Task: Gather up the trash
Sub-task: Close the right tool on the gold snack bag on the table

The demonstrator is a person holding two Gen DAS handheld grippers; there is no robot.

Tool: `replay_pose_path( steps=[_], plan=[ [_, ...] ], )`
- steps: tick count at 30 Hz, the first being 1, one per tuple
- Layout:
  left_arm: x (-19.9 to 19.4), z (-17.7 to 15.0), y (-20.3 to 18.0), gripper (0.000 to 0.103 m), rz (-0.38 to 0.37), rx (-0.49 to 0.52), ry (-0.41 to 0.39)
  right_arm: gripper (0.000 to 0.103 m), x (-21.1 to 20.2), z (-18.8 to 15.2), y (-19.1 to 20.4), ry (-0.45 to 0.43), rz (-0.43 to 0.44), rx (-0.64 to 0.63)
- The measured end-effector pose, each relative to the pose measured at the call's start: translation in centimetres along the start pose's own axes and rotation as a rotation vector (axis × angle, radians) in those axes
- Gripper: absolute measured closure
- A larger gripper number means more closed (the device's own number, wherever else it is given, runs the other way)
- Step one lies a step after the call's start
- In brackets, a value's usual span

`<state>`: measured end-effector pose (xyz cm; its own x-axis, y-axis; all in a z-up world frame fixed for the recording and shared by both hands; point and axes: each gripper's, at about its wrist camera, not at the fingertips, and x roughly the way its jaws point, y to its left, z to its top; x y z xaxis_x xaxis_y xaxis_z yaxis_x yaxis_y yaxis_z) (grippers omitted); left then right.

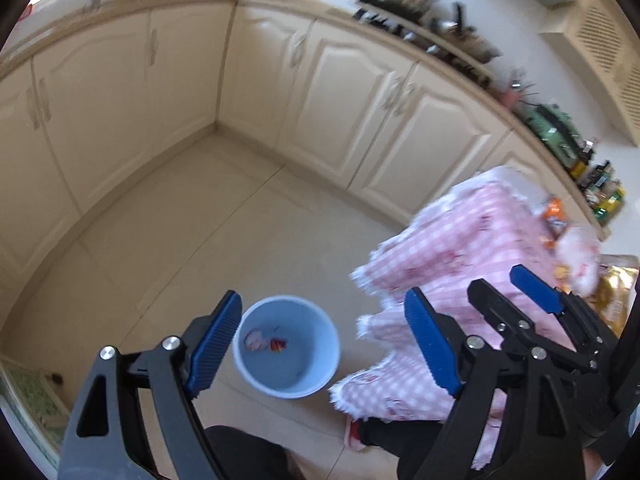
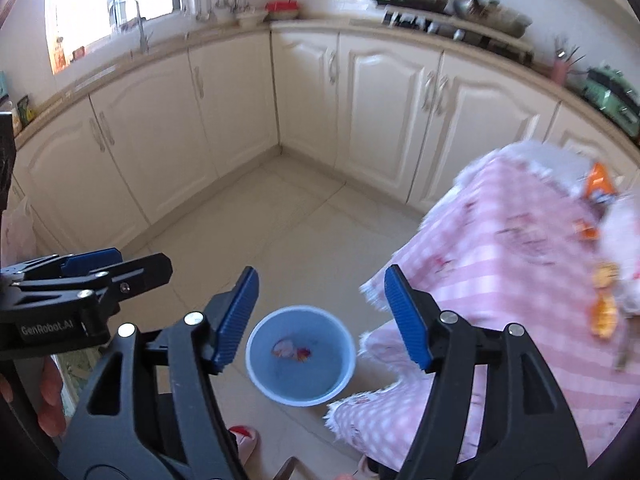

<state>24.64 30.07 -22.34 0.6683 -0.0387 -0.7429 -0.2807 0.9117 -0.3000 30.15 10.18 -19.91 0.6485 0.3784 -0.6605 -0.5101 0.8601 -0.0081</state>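
Note:
A light blue bin (image 1: 288,364) (image 2: 300,376) stands on the tiled floor beside a table draped in a pink checked cloth (image 1: 460,248) (image 2: 520,260). Crumpled red and white trash (image 1: 266,342) (image 2: 292,350) lies at the bin's bottom. My left gripper (image 1: 323,296) (image 2: 144,260) hangs above the bin, open and empty. My right gripper (image 2: 320,276) (image 1: 496,278) is open above the bin too, nothing between its blue pads (image 2: 236,316). Orange wrappers (image 2: 600,184) (image 1: 554,210) and more snack packets (image 2: 604,308) lie on the table at the right.
Cream cabinets (image 1: 340,112) (image 2: 384,112) line the corner behind the bin, under a crowded counter (image 2: 460,28). A gold packet (image 1: 616,296) lies on the table's near edge. A person's slippered foot (image 2: 244,440) (image 1: 354,432) stands near the bin. A green mat (image 1: 28,392) lies at far left.

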Motion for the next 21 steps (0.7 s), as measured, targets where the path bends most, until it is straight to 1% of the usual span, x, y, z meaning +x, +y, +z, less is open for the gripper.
replay_pose_path(
  steps=[2, 3, 5, 6, 9, 12, 13, 15, 17, 19, 21],
  plan=[
    [-1.6, 0.3, -2.3, 0.022, -0.030, 0.044, -0.031, 0.036, -3.0, 0.0, -1.5, -0.053, -0.036, 0.014],
    [-2.1, 0.3, -3.2, 0.022, -0.043, 0.057, -0.039, 0.033, -4.3, -0.1, -2.2, -0.074, -0.057, 0.022],
    [-3.2, 0.4, -5.4, 0.022, -0.084, 0.088, -0.060, 0.030, -8.0, -0.5, -4.6, -0.145, -0.134, 0.042],
    [-3.7, 0.3, -6.8, 0.022, -0.111, 0.106, -0.067, 0.028, -9.1, -0.6, -5.3, -0.170, -0.171, 0.048],
    [-4.4, -0.1, -11.3, 0.022, -0.188, 0.167, -0.070, 0.023, -13.7, -2.4, -9.3, -0.248, -0.368, 0.073],
    [-4.0, -0.8, -15.9, 0.022, -0.226, 0.237, -0.059, 0.021, -16.1, -4.4, -13.0, -0.266, -0.535, 0.096],
    [-3.8, -1.0, -17.3, 0.022, -0.238, 0.259, -0.049, 0.021, -16.3, -4.9, -14.2, -0.258, -0.569, 0.108],
    [-3.4, -1.6, -19.6, 0.022, -0.268, 0.292, -0.032, 0.021, -16.5, -5.8, -16.1, -0.227, -0.595, 0.137],
    [-2.7, -2.0, -22.1, 0.022, -0.281, 0.331, -0.013, 0.021, -16.2, -6.4, -18.0, -0.199, -0.577, 0.158],
    [-2.1, -2.5, -24.0, 0.022, -0.291, 0.370, 0.002, 0.021, -15.5, -6.4, -19.0, -0.182, -0.566, 0.136],
    [-1.3, -2.8, -25.7, 0.022, -0.282, 0.407, 0.019, 0.021, -14.5, -6.3, -19.4, -0.164, -0.598, 0.099]
  ],
)
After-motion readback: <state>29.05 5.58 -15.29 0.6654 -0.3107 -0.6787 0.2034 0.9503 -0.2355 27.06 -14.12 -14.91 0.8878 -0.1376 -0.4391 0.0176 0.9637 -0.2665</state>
